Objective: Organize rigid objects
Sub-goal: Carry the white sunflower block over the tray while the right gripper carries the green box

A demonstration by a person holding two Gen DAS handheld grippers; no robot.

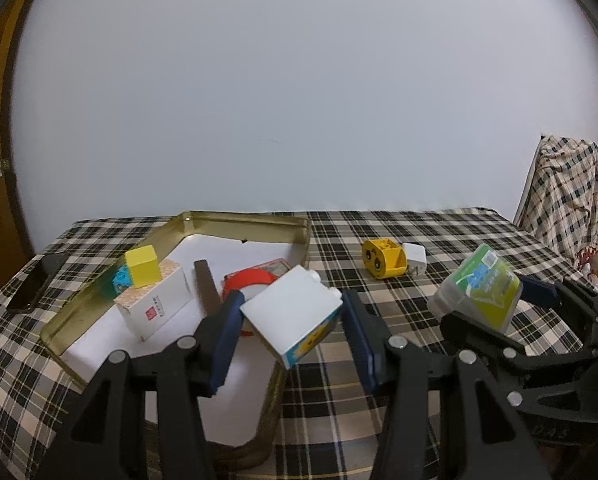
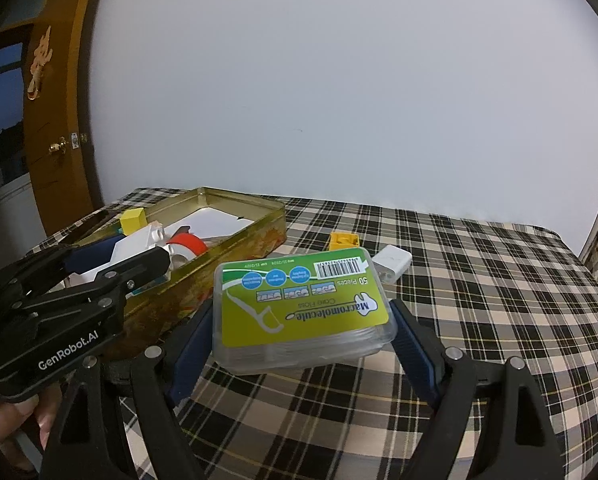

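- The tin (image 1: 235, 218) lies open at the left of the table (image 1: 419, 232), with a white box (image 1: 155, 304), a yellow cube (image 1: 141, 266) on it, and a red tape roll (image 1: 249, 280) already inside.
- The left gripper (image 1: 289, 322) has its jaws clenched on a white block (image 1: 291, 312), tilted, its long axis running from 11 to 5 o'clock. It hangs over the tin's near right rim, so I judge this hand is the nearer to a drop: the free floor of the tin lies at about 10 o'clock from the jaws.
- A yellow face block (image 1: 381, 258) and a white charger (image 1: 415, 260) touch each other on the cloth at 1 o'clock from those jaws, both untouched.
- The right gripper (image 2: 303, 332) holds a floss box (image 2: 303, 304) flat between wide-set jaws, long axis across them, from 9 to 3 o'clock. The tin sits at 10 o'clock from it, beyond the left gripper, so it probably goes second.
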